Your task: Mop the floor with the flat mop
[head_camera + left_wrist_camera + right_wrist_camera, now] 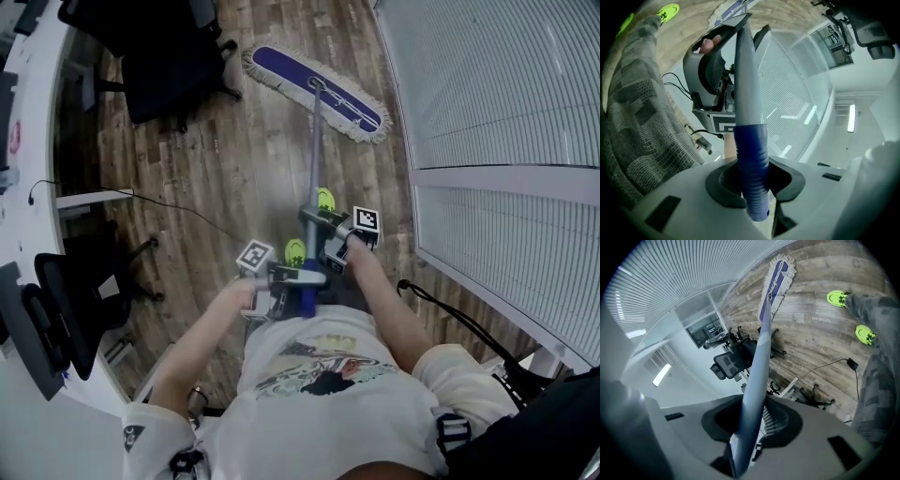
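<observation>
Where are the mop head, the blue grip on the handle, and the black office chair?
mop head (289, 72), head view, on the purple cloth left of the handle joint.
blue grip (752, 173), left gripper view, middle of the ribbed sleeve.
office chair (169, 66), head view, on its dark upholstery.

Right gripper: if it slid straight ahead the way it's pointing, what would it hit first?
The right gripper has the mop handle clamped across its jaws, so that comes first. Beyond the handle, the line seems to run to a black office chair, though depth is hard to judge.
</observation>
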Demonstrator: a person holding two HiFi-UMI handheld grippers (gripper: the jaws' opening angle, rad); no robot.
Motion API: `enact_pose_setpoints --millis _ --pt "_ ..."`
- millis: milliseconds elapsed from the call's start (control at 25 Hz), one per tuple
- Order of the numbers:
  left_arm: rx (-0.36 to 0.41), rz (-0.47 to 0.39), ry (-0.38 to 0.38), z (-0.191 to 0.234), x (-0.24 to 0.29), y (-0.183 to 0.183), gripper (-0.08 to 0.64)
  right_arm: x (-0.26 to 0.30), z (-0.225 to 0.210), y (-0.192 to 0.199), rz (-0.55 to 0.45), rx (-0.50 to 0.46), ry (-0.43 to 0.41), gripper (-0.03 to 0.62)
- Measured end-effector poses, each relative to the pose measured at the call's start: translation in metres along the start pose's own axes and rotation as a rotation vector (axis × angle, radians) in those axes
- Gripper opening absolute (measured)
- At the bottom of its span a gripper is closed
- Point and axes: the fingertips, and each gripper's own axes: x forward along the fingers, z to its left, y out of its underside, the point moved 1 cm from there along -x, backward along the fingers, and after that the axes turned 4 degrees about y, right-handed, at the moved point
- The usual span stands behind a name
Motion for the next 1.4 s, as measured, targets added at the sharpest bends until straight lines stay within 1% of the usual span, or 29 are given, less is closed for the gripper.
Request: enact_pose_setpoints --millis 80,160,240,320,360,400,440,600,800,880,1000,1080,1120,1200,1320,1400 --pt "0.001 -0.003 -0.009 0.0 0.011 -0.016 0.097 -0.003 0.008 -0.017 -0.019 0.013 0.005 0.097" --pt "0.004 -0.017 -0.011 -0.009 0.027 -0.047 0.095 0.0 0.025 -0.048 -0.042 0.008 0.023 0.097" --pt "0.013 -0.05 0.006 -0.039 0.057 -0.104 0.092 0.013 0.065 -0.103 -0.043 -0.008 0.041 0.097" --pt "0.027 -0.088 0.026 -0.082 0.095 -0.179 0.091 0.033 0.12 -0.172 -0.037 -0.008 0.059 0.097" --pt "0.035 -0.104 0.029 -0.097 0.108 -0.212 0.091 0.041 0.141 -0.202 -0.037 -0.005 0.063 0.097" --pt "0.042 -0.112 0.027 -0.103 0.114 -0.235 0.089 0.047 0.152 -0.223 -0.039 -0.006 0.062 0.097" --pt "0.05 -0.111 0.021 -0.101 0.114 -0.248 0.089 0.049 0.154 -0.235 -0.044 -0.013 0.056 0.098" --pt "0.095 -0.063 -0.013 -0.073 0.095 -0.263 0.089 0.051 0.136 -0.255 -0.058 -0.079 0.024 0.1" --pt "0.123 -0.018 -0.061 -0.03 0.065 -0.294 0.089 0.059 0.095 -0.29 -0.056 -0.14 -0.008 0.1" --pt "0.137 -0.006 -0.073 -0.038 0.066 -0.305 0.088 0.066 0.105 -0.299 -0.067 -0.151 -0.015 0.1" --pt "0.149 -0.01 -0.059 -0.083 0.095 -0.342 0.087 0.084 0.157 -0.332 -0.074 -0.155 -0.002 0.1" --pt "0.149 -0.013 -0.049 -0.098 0.108 -0.364 0.087 0.091 0.175 -0.352 -0.061 -0.155 0.002 0.1" --pt "0.146 -0.011 -0.051 -0.093 0.107 -0.365 0.086 0.09 0.17 -0.355 -0.06 -0.151 -0.003 0.1" --pt "0.136 -0.013 -0.06 -0.067 0.094 -0.355 0.086 0.081 0.141 -0.349 -0.071 -0.138 -0.016 0.098" --pt "0.116 -0.041 -0.062 -0.03 0.068 -0.331 0.084 0.068 0.096 -0.328 -0.088 -0.116 -0.027 0.098" --pt "0.108 -0.054 -0.059 -0.023 0.062 -0.312 0.084 0.06 0.088 -0.309 -0.1 -0.1 -0.031 0.098"
